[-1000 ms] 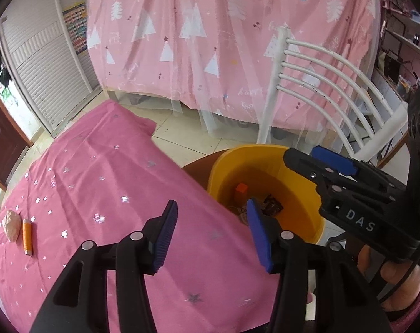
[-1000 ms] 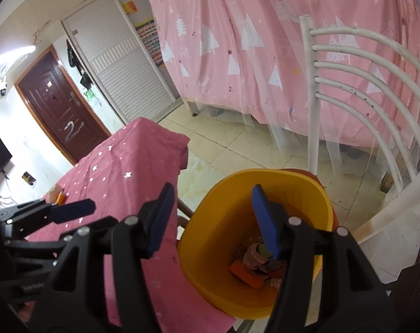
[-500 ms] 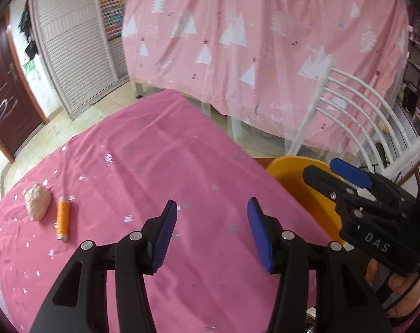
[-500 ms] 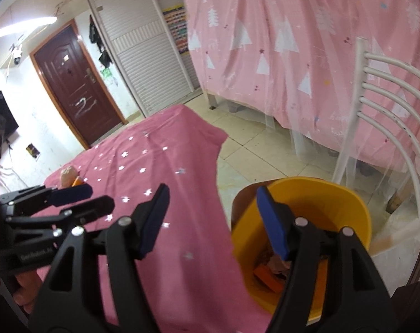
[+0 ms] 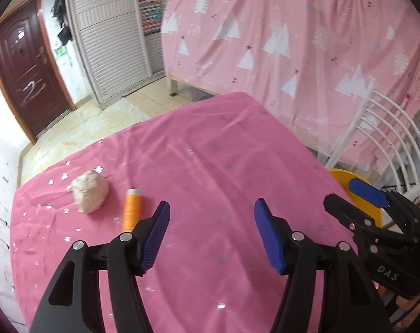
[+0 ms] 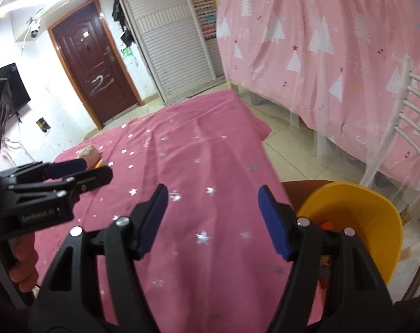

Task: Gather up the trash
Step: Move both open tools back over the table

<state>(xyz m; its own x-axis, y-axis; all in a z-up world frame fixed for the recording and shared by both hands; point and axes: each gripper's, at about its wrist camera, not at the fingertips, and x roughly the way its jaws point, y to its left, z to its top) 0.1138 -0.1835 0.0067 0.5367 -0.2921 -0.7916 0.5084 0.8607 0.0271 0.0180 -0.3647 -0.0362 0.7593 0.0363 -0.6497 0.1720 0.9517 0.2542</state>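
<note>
On the pink starred tablecloth (image 5: 223, 152) lie a crumpled pale wad (image 5: 90, 193) and, right of it, an orange thread spool (image 5: 131, 211). My left gripper (image 5: 212, 208) hovers over the cloth just right of the spool. Its jaws are opening and nothing is between them. My right gripper (image 6: 212, 194) is open and empty over the cloth, beside the yellow bin (image 6: 357, 222), which holds an orange scrap (image 6: 327, 225). Far left in the right wrist view, the wad (image 6: 88, 152) shows behind the left gripper (image 6: 79, 170). The right gripper (image 5: 368, 194) partly covers the bin (image 5: 346, 177).
A white slatted chair (image 5: 390, 138) stands behind the bin, off the table's right edge. Behind it hangs a pink curtain with white trees (image 5: 293, 41). A dark door (image 6: 93, 63) and white shutter doors (image 6: 171, 41) are across the tiled floor (image 6: 287, 144).
Both views have swung left, away from the bin and out over the table. The wad and spool now lie closer to my left gripper. Both grippers' jaws stand wider.
</note>
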